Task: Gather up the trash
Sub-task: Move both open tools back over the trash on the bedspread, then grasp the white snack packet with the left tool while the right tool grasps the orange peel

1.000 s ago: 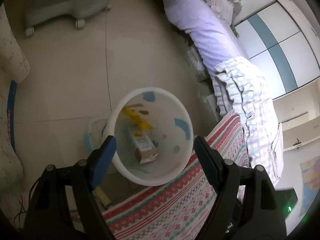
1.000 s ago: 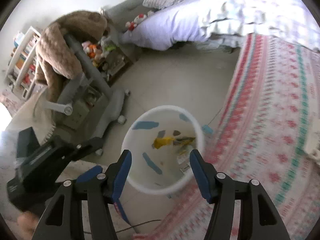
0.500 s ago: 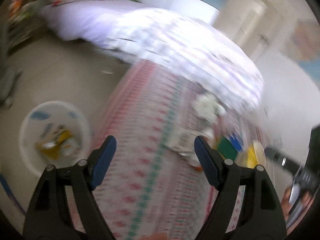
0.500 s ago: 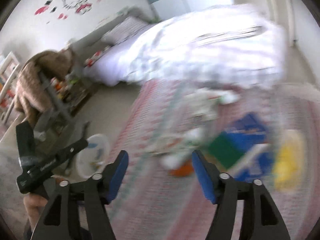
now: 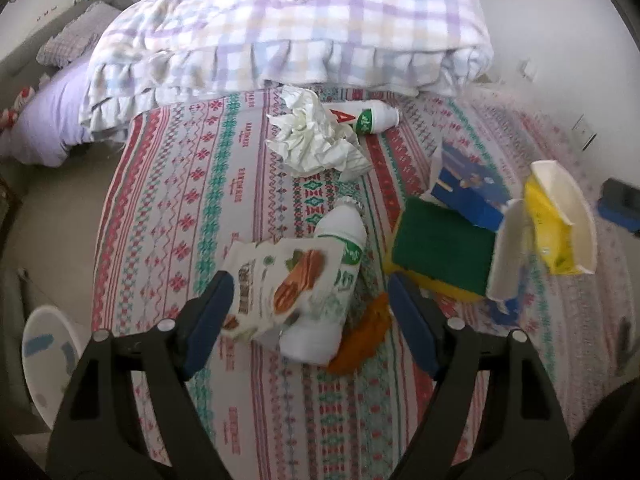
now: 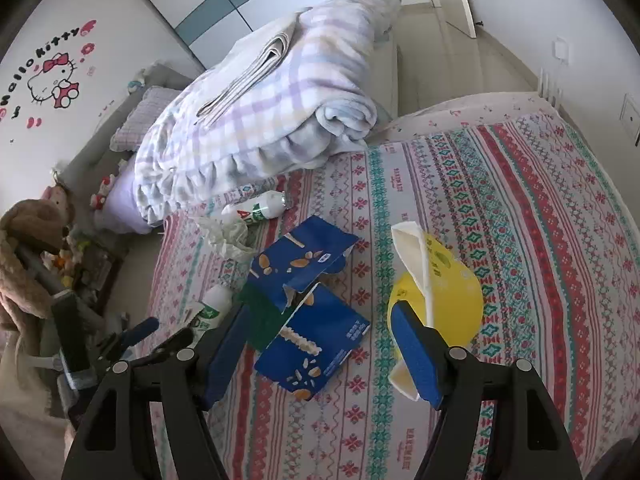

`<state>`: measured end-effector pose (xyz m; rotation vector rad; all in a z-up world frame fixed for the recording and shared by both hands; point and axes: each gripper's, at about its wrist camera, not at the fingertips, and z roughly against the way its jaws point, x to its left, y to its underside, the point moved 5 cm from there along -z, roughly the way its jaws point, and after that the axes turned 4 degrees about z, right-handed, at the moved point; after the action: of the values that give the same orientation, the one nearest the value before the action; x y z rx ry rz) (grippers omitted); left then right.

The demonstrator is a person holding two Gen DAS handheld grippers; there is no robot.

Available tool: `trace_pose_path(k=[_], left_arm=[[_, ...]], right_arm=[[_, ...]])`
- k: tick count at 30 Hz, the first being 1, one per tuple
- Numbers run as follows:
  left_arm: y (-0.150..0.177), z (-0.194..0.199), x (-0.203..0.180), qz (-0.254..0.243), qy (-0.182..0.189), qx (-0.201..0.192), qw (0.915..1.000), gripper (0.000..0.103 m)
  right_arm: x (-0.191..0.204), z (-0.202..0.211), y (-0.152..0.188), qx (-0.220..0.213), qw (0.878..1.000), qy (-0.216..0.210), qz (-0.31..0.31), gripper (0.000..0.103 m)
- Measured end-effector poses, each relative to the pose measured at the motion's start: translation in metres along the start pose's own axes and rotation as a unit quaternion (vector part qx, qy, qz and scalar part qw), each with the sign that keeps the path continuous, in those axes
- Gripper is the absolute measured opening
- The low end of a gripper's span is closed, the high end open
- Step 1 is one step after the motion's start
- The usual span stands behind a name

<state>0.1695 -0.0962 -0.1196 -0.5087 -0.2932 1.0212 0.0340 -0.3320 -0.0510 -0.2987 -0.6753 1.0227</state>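
Trash lies on the patterned bedspread (image 5: 192,184). My left gripper (image 5: 310,318) is open just above a white snack wrapper (image 5: 276,280) and a white bottle (image 5: 332,280), with an orange scrap (image 5: 366,332) beside them. Farther off lie crumpled tissue (image 5: 316,136), a second bottle (image 5: 374,118), a green sponge (image 5: 442,252), a torn blue carton (image 5: 468,188) and a yellow packet (image 5: 552,224). My right gripper (image 6: 320,344) is open over the blue carton (image 6: 308,304), with the yellow packet (image 6: 440,300) by its right finger. The white bin (image 5: 44,360) stands on the floor at the left.
A folded checked quilt (image 5: 288,28) is piled at the far end of the bed, with a lilac pillow (image 5: 44,120) behind it. A chair with a brown blanket (image 6: 24,264) stands at the left of the bed. The left gripper also shows in the right wrist view (image 6: 132,340).
Both grippers have swung away from the white bin on the floor and now hang over the trash on the bed. Both stay open and empty.
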Motion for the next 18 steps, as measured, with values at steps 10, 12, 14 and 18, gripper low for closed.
trace_pose_path(k=[10, 12, 14, 18], left_arm=[[-0.002, -0.001, 0.008, 0.044, 0.033, 0.014, 0.9984, 0.013], [-0.004, 0.007, 0.016, 0.067, 0.051, 0.011, 0.9964, 0.012], [-0.005, 0.012, 0.023, 0.084, 0.06, 0.007, 0.9947, 0.011], [-0.005, 0.02, 0.038, 0.119, 0.082, 0.001, 0.9895, 0.011]], right_arm=[[-0.019, -0.004, -0.002, 0.008, 0.999, 0.037, -0.001, 0.074], [-0.016, -0.004, -0.001, 0.01, 0.999, 0.033, 0.005, 0.074], [-0.011, -0.005, 0.001, 0.011, 0.999, 0.035, 0.017, 0.074], [0.0, -0.011, 0.006, 0.021, 0.999, 0.027, 0.03, 0.074]])
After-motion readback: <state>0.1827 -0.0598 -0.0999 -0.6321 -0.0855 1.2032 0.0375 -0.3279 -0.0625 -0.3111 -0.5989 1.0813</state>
